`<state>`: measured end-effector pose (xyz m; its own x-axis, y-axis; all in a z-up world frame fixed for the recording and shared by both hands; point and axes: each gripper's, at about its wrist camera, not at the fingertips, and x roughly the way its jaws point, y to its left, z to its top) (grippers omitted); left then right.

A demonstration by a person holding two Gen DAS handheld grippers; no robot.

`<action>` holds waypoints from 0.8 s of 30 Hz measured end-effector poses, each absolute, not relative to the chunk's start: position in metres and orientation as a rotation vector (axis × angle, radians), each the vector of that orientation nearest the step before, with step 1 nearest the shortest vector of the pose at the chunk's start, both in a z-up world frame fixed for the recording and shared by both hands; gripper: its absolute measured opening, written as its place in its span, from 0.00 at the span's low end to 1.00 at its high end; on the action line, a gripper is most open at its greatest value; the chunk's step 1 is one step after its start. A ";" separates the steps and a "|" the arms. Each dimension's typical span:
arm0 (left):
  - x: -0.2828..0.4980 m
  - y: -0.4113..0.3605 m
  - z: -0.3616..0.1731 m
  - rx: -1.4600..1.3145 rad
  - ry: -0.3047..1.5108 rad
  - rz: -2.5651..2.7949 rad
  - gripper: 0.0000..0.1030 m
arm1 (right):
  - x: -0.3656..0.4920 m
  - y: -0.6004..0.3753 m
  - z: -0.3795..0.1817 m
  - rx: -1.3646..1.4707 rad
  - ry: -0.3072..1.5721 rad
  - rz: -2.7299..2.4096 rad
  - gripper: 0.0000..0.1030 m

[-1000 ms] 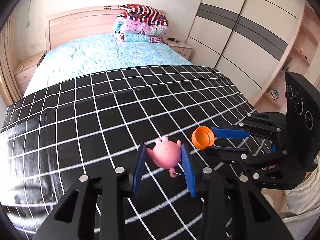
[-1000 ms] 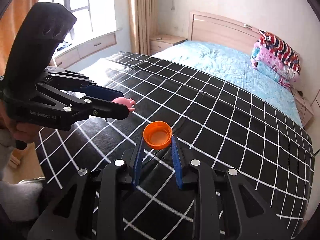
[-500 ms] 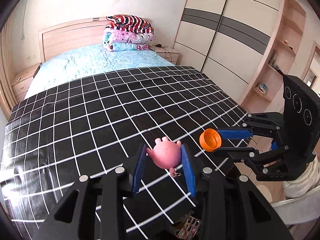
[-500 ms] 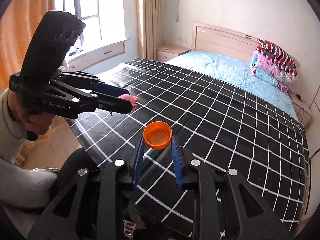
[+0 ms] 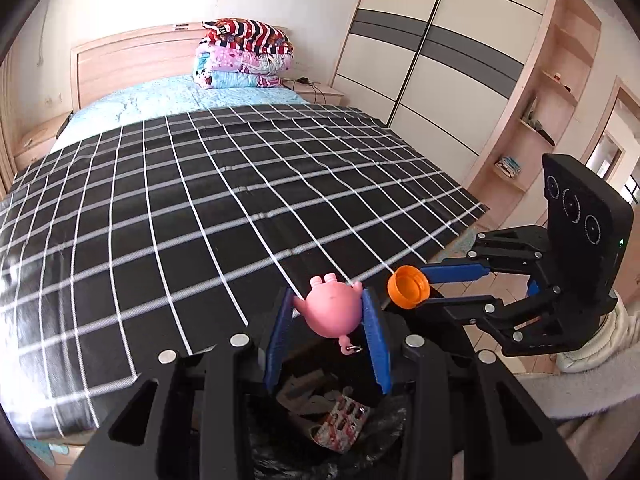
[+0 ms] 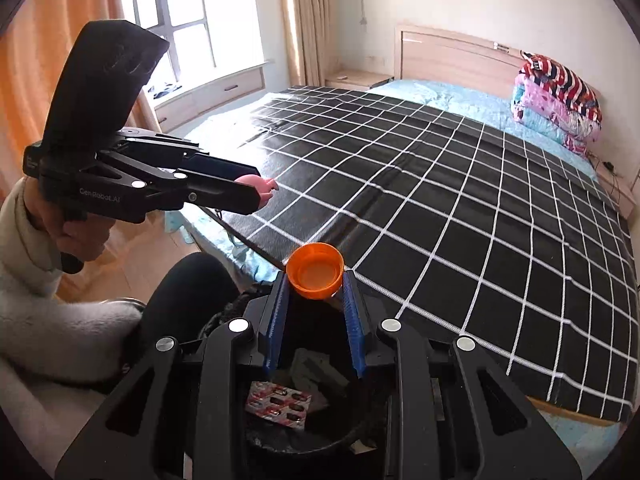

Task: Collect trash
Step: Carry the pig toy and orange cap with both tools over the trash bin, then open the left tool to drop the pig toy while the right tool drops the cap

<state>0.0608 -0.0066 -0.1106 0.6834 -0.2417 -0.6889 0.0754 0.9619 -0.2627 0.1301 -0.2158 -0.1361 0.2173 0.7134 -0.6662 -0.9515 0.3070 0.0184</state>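
Note:
My left gripper (image 5: 328, 312) is shut on a pink pig toy (image 5: 332, 310) and holds it in the air over a black bin (image 5: 384, 440) at the foot of the bed. My right gripper (image 6: 316, 280) is shut on an orange bottle cap (image 6: 316, 270) and holds it above the same bin (image 6: 320, 436). The bin has a blister pack (image 6: 278, 402) and grey scraps inside. In the left wrist view the right gripper (image 5: 424, 286) with the cap (image 5: 408, 286) is just to the right of the pig. In the right wrist view the left gripper (image 6: 256, 194) shows the pig (image 6: 256, 184) at its tips.
A bed with a black white-grid cover (image 5: 200, 200) fills the view ahead. Folded quilts (image 5: 244, 56) lie by the headboard. A wardrobe (image 5: 440, 60) stands to the right. A window with orange curtains (image 6: 24, 60) is on the left. The person's leg (image 6: 180, 296) is beside the bin.
Both grippers have pulled back from over the bed cover, still holding the pig and the cap. They now hang above the bin at the foot of the bed.

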 end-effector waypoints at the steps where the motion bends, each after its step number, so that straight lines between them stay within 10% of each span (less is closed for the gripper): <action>1: 0.057 -0.010 -0.114 -0.225 0.804 -0.184 0.34 | 0.128 -0.218 -0.140 -0.442 0.650 1.208 0.27; 24: 0.044 -0.043 -0.234 -0.313 1.073 -0.168 0.34 | 0.130 -0.211 -0.251 -0.451 0.977 1.171 0.27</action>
